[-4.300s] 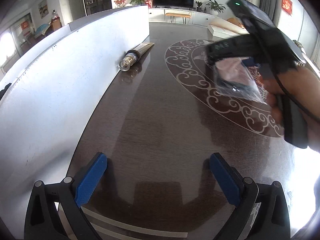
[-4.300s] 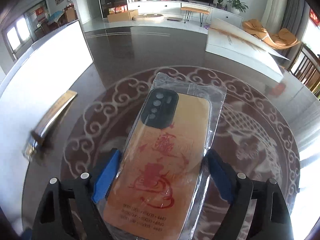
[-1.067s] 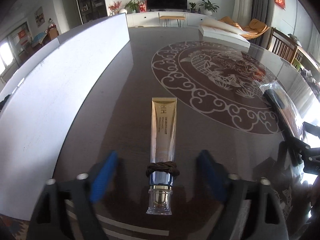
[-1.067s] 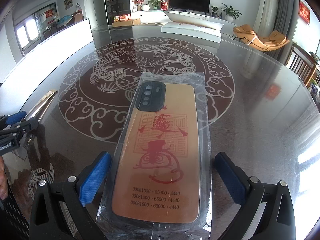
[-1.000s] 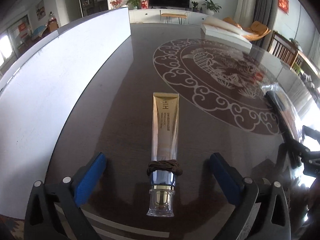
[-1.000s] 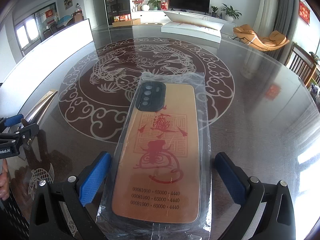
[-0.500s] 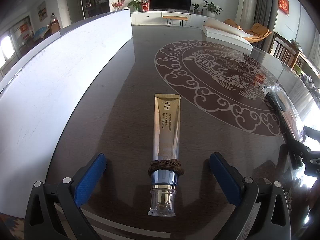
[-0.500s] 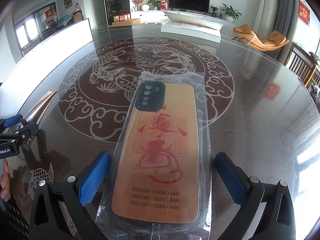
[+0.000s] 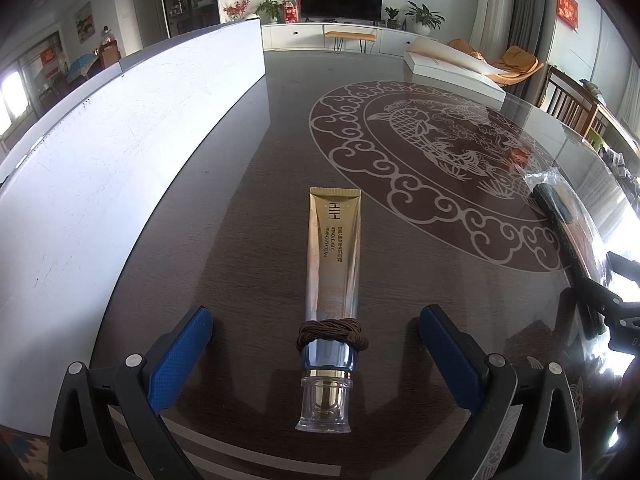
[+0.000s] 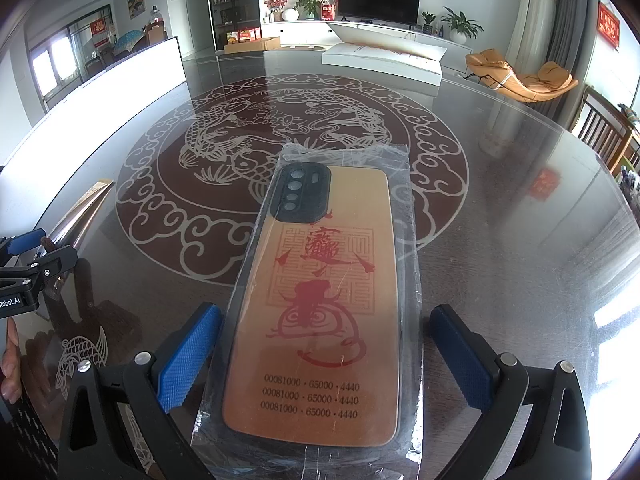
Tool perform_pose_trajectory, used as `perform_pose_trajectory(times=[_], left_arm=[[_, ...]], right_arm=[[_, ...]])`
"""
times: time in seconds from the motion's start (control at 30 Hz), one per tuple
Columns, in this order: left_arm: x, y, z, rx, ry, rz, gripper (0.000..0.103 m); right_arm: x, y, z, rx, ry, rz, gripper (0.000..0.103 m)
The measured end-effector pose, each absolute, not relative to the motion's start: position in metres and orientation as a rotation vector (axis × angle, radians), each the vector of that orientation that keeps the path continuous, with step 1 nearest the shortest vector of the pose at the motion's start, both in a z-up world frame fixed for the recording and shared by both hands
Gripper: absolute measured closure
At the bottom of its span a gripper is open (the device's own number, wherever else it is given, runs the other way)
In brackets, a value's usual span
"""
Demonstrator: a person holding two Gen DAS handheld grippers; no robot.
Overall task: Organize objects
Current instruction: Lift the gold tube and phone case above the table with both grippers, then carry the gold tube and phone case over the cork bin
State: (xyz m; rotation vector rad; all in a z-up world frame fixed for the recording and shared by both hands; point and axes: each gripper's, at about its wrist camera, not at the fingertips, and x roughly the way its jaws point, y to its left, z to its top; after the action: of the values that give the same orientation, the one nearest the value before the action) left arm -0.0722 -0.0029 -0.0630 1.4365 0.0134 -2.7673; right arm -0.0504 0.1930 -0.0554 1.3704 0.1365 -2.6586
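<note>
Left tongs [image 9: 316, 354]: standing wide open over the dark glass table [image 9: 224, 216], gripping nothing, both blue pads [image 9: 180, 354] well clear of what is lying between them.
Cream tube [image 9: 332, 264]: lying flat between the left tongs' fingers, touching neither; its clear cap is pointing back toward the tongs and its gold crimped end is pointing away.
Brown cord [image 9: 332, 332]: sitting wrapped around the tube's neck, just ahead of the cap.
Right tongs [image 10: 324, 358]: also gaping wide, holding nothing.
Phone case [image 10: 320, 300]: resting in its clear plastic sleeve [image 10: 408, 216] between the right tongs' fingers; the sleeve's edge is lying right by the left-hand pad [image 10: 188, 360], and I cannot tell whether they are touching.
White panel [image 9: 100, 168]: standing along the table edge, off to the left tongs' left side.
Each tongs: showing at the far edge of the other's view.
</note>
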Motion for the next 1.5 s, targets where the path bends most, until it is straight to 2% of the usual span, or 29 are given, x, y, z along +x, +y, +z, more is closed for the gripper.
perform_pose_trajectory(times=[0.87, 1.13, 1.17, 1.2, 1.23, 1.3, 1.37, 1.5], left_arm=[[-0.068, -0.005, -0.062, 1.439, 0.01, -2.773, 0.0], [-0.065, -0.005, -0.06, 1.464, -0.001, -2.78, 0.0], [-0.065, -0.005, -0.059, 1.457, -0.004, -2.79, 0.005], [-0.062, -0.004, -0.055, 1.427, -0.01, -2.818, 0.037], [-0.061, -0.003, -0.05, 1.405, -0.023, -2.846, 0.079], [-0.06, -0.005, -0.048, 1.416, 0.025, -2.879, 0.077], [-0.057, -0.012, -0.041, 1.408, 0.166, -2.954, 0.077], [-0.04, -0.023, -0.016, 1.238, 0.284, -3.077, 0.078]], right_arm=[[-0.051, 0.192, -0.055, 1.381, 0.139, -2.65, 0.0], [-0.093, 0.184, -0.051, 1.655, 0.196, -2.453, 0.0], [-0.098, 0.185, -0.051, 1.67, 0.191, -2.446, 0.002], [-0.101, 0.185, -0.048, 1.663, 0.187, -2.455, 0.016], [-0.103, 0.185, -0.043, 1.645, 0.188, -2.464, 0.026], [-0.105, 0.183, -0.041, 1.67, 0.193, -2.447, 0.026], [-0.099, 0.181, -0.034, 1.639, 0.187, -2.449, 0.026], [-0.084, 0.179, -0.006, 1.528, 0.117, -2.493, 0.026]])
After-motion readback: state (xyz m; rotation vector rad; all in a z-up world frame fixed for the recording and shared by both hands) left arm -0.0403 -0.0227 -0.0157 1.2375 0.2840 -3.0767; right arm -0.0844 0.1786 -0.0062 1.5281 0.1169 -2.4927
